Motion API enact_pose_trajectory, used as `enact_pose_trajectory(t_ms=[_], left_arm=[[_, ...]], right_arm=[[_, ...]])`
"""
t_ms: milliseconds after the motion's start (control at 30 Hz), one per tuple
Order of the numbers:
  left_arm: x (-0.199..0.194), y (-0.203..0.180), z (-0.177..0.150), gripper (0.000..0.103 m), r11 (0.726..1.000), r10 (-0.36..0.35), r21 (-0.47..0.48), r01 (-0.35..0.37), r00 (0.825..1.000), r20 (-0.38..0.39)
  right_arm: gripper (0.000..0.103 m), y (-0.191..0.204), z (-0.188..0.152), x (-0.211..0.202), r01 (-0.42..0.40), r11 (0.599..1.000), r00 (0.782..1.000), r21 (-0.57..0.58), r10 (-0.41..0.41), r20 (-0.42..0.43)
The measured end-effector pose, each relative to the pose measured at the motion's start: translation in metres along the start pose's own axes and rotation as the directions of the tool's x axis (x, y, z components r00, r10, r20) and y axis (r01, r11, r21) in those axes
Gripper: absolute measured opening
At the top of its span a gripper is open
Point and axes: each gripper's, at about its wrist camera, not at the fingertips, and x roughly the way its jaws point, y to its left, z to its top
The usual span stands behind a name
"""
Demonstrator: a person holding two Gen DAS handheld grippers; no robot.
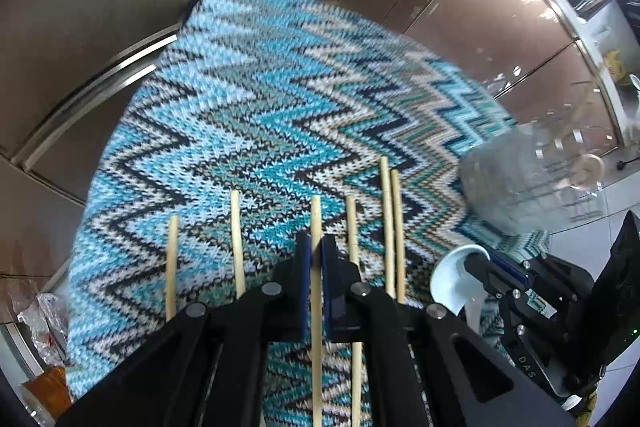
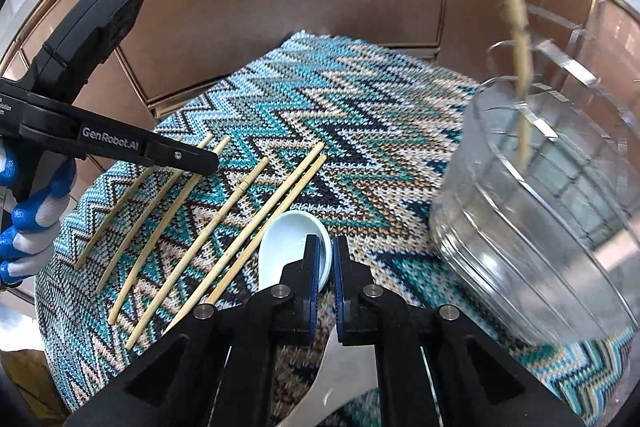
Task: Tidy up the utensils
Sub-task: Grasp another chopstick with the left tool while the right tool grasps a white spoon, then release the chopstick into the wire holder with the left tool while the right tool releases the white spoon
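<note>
Nearest in the left wrist view, the left gripper [image 1: 316,259] has its blue pads pinched on a single bamboo chopstick [image 1: 316,227], which runs straight from 6 o'clock toward 12 between the fingers. It looks light, thin and stiff but smooth, so I judge it could pivot or slip; the hold is partway along the stick, which should limit swinging.

In the right wrist view, the right gripper [image 2: 327,263] is closed on the white spoon [image 2: 288,239], seemingly near where bowl meets handle; the bowl points toward 11 o'clock and the handle passes back under the fingers. It appears ceramic or melamine: glossy, hard, likely slippery and chippable, so the flat handle is the safer hold.

Farther out, five loose chopsticks [image 2: 208,223] lie side by side on the zigzag knitted mat [image 2: 360,147], at 9 to 10 o'clock of the spoon. Beyond, at 2 o'clock, stands a clear holder [image 2: 540,211], blurred, with one chopstick already upright inside. Its hard rim calls for gentle lowering.
</note>
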Motion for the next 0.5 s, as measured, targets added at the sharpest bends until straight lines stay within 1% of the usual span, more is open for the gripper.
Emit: enact_pose_trajectory(t_ms=[133, 267, 367, 500], left_arm=[[-0.028, -0.002, -0.012, 0.005, 1.0, -0.029, 0.013, 0.028, 0.998, 0.057], [-0.058, -0.008, -0.025, 0.005, 0.998, -0.054, 0.041, 0.05, 0.992, 0.115], [-0.077, -0.01, -0.036, 0.005, 0.997, -0.069, 0.048, 0.062, 0.986, 0.15], [-0.109, -0.017, -0.05, 0.005, 0.995, -0.094, 0.061, 0.083, 0.974, 0.208]], right_arm=[[0.006, 0.012, -0.009, -0.031, 0.041, 0.999, 0.997, 0.001, -0.041, 0.06], [0.006, 0.028, -0.019, -0.066, 0.088, 0.996, 0.989, -0.007, -0.086, 0.12], [0.006, 0.039, -0.029, -0.093, 0.136, 0.991, 0.978, -0.015, -0.132, 0.16], [0.006, 0.047, -0.041, -0.127, 0.195, 0.981, 0.959, 0.0, -0.191, 0.209]])
